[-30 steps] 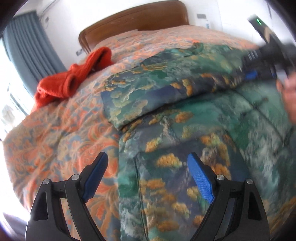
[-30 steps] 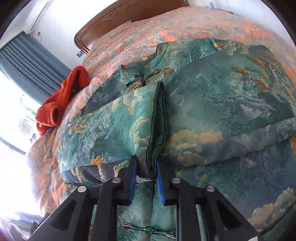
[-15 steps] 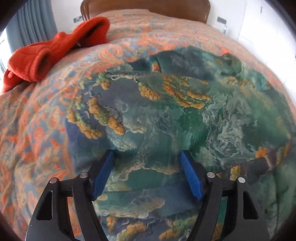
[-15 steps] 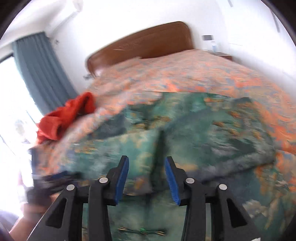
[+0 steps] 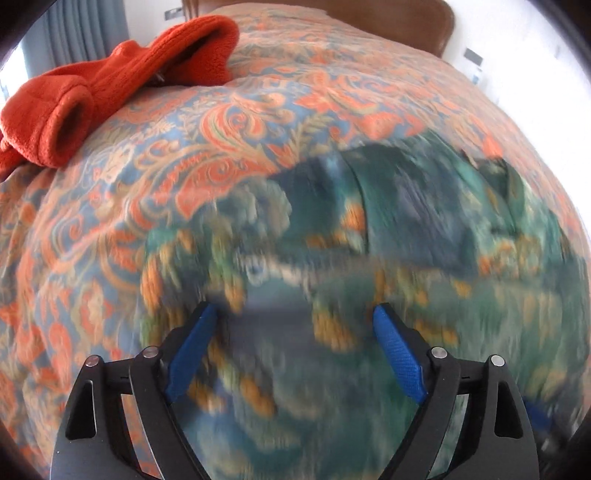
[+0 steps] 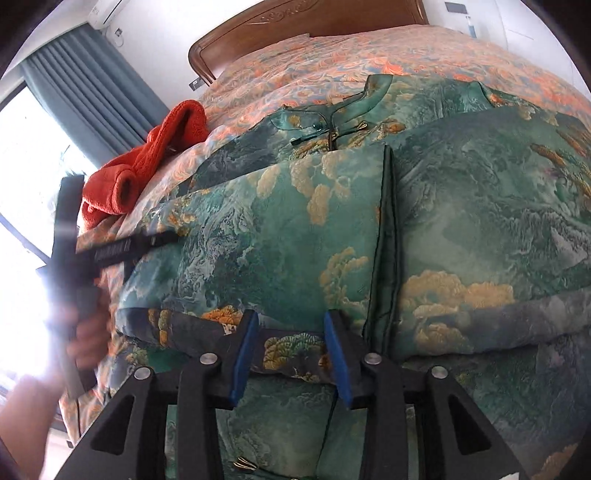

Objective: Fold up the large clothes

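Note:
A large green padded jacket [image 6: 461, 221] with a cloud and mountain print lies on the bed, both sleeves folded in across its front. In the left wrist view it [image 5: 388, 240] is blurred by motion. My left gripper [image 5: 291, 328] is open and empty, low over the jacket's left side; it also shows at the left of the right wrist view [image 6: 122, 251]. My right gripper [image 6: 290, 332] is open, its jaws either side of the folded left sleeve's lower edge, not closed on it.
The bed has an orange and blue paisley bedspread [image 5: 110, 221]. A red knitted garment [image 5: 110, 81] lies bunched at the far left, also in the right wrist view [image 6: 147, 166]. A wooden headboard [image 6: 295, 26] and grey curtains [image 6: 92, 88] stand beyond.
My right gripper let go of the sleeve's dark edge, opened, and now sits lower left at the folded sleeve's lower edge. My left gripper swept left and forward over the jacket, staying open.

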Available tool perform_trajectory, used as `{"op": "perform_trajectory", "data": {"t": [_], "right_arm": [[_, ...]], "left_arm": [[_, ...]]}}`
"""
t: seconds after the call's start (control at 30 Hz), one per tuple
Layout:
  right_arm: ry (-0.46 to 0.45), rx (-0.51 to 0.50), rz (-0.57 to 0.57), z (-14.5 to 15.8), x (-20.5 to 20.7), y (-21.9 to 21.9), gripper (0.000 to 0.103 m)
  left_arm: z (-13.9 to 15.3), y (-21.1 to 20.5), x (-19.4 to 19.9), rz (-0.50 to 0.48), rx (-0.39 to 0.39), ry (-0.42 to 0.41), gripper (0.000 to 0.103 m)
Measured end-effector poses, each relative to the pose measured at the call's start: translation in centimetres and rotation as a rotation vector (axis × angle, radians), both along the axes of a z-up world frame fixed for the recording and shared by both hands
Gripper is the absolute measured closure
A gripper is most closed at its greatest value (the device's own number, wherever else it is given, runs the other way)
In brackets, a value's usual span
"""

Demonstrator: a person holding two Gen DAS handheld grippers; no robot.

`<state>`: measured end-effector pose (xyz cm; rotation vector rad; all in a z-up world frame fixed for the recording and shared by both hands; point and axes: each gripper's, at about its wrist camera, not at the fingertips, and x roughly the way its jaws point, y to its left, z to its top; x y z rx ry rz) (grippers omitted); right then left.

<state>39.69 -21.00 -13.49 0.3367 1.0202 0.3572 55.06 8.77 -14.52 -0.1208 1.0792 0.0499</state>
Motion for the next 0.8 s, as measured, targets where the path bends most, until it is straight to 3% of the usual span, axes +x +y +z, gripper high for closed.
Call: {"op": "perform_trajectory", "data": {"t": [0.1, 0.23, 0.47, 0.7, 0.8], "right_arm": [[-0.013, -0.015, 0.007, -0.2, -0.1, 0.3, 0.067], [-0.015, -0.005, 0.006, -0.4, -0.2, 0.3, 0.067], [-0.008, -0.012, 0.003, -0.3, -0.3, -0.2, 0.067], [0.021, -0.044, -0.019, 0.6, -0.5, 0.4, 0.066], [0.030, -0.035, -0.037, 1.7, -2.0, -0.1, 0.064]], "left_arm": [[0.4, 0.5, 1.4, 0.052, -0.024, -0.011, 0.015], [0.0, 0.8, -0.5, 0.042, -0.056, -0.015, 0.016], [-0.3, -0.4, -9.7, -0.075, -0.013, -0.046, 0.015], [-0.5, -1.0, -16.4, -0.110, -0.067, 0.025, 0.015], [0.7, -1.6, -20.3, -0.118, -0.029, -0.012, 0.016]]}}
